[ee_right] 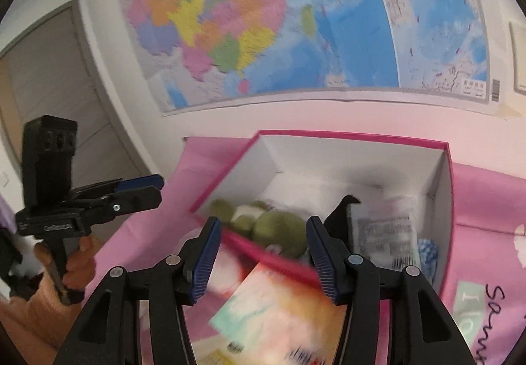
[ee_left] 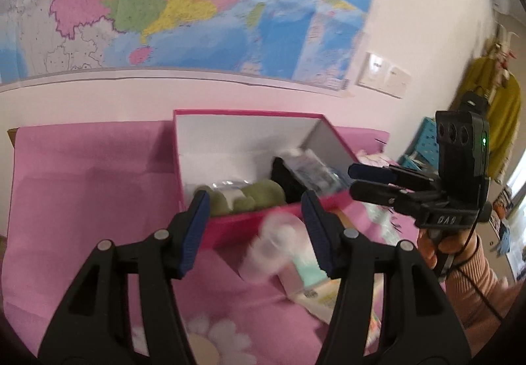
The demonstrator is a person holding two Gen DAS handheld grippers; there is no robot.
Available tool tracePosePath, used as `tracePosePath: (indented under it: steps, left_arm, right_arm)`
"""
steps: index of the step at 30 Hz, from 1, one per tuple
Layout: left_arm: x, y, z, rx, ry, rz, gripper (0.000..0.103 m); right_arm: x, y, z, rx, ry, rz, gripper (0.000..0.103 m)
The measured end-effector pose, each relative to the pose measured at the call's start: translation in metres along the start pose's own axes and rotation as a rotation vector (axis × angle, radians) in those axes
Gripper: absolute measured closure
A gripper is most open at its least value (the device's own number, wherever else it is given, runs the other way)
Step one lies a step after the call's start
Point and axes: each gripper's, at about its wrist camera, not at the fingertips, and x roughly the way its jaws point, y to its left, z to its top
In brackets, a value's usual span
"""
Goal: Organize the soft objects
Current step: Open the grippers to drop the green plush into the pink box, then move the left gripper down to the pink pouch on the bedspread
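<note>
An open pink box (ee_left: 246,113) (ee_right: 345,135) with a white inside stands on the pink cloth. It holds a green plush toy (ee_left: 259,197) (ee_right: 279,227), a black item under a clear printed packet (ee_left: 312,171) (ee_right: 384,233), and a blue checked piece (ee_right: 427,250). In front of the box lies a blurred pastel packet (ee_left: 276,243) (ee_right: 279,302). My left gripper (ee_left: 256,233) (ee_right: 154,189) is open and empty, short of the box's front wall. My right gripper (ee_right: 263,246) (ee_left: 355,181) is open and empty too, over the box's near right corner.
A pink cloth (ee_left: 92,200) with flower prints covers the table. A large map (ee_left: 197,3) hangs on the wall behind. A door (ee_right: 49,76) is at the left. At the right are a blue crate (ee_left: 424,141) and a yellow garment (ee_left: 506,108).
</note>
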Motion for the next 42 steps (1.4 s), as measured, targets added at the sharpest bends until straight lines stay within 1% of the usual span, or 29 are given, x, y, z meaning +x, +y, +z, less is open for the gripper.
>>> tracePosePath:
  steps: [4, 7, 10, 11, 12, 16, 19, 22, 25, 30, 32, 34, 37, 40, 42]
  left_arm:
    - [-0.012, -0.012, -0.023, 0.022, 0.021, -0.028, 0.043]
    - [-0.017, -0.019, -0.043, 0.025, 0.056, -0.047, 0.043]
    - [-0.021, -0.028, -0.063, 0.041, 0.082, -0.047, 0.043]
    - [-0.020, -0.031, -0.070, 0.040, 0.094, -0.058, 0.043]
    - [-0.019, -0.035, -0.078, 0.041, 0.116, -0.084, 0.043]
    - [-0.012, -0.049, -0.097, 0.049, 0.170, -0.122, 0.043]
    - [-0.006, -0.055, -0.106, 0.045, 0.198, -0.148, 0.043]
    - [-0.001, -0.061, -0.115, 0.044, 0.227, -0.164, 0.043]
    - [0.000, -0.065, -0.129, 0.053, 0.264, -0.172, 0.043]
    - [-0.001, -0.070, -0.148, 0.060, 0.317, -0.179, 0.043]
    - [-0.005, -0.071, -0.154, 0.066, 0.326, -0.190, 0.043]
    - [-0.009, -0.073, -0.158, 0.068, 0.328, -0.199, 0.043]
    - [-0.011, -0.075, -0.164, 0.068, 0.336, -0.208, 0.043]
    - [-0.008, -0.076, -0.169, 0.063, 0.350, -0.205, 0.043]
    - [-0.005, -0.075, -0.173, 0.059, 0.358, -0.189, 0.043]
  right_arm:
    - [-0.034, 0.016, -0.024, -0.022, -0.002, 0.064, 0.045]
    - [-0.049, 0.025, -0.044, -0.038, 0.017, 0.085, 0.045]
    - [-0.060, 0.030, -0.066, -0.030, 0.050, 0.090, 0.045]
    - [-0.063, 0.031, -0.073, -0.025, 0.059, 0.087, 0.045]
    - [-0.067, 0.031, -0.081, -0.019, 0.067, 0.075, 0.045]
    - [-0.078, 0.017, -0.108, 0.050, 0.099, 0.043, 0.045]
    - [-0.077, 0.005, -0.125, 0.105, 0.130, 0.002, 0.045]
    - [-0.077, -0.004, -0.141, 0.166, 0.150, 0.000, 0.045]
    - [-0.077, 0.000, -0.153, 0.182, 0.174, 0.030, 0.045]
    - [-0.074, 0.020, -0.174, 0.166, 0.249, 0.090, 0.045]
    - [-0.071, 0.030, -0.182, 0.157, 0.282, 0.113, 0.045]
    - [-0.068, 0.043, -0.191, 0.144, 0.318, 0.155, 0.045]
    - [-0.064, 0.058, -0.201, 0.130, 0.348, 0.200, 0.045]
    - [-0.055, 0.065, -0.207, 0.130, 0.369, 0.193, 0.046]
    - [-0.051, 0.065, -0.211, 0.157, 0.362, 0.217, 0.046]
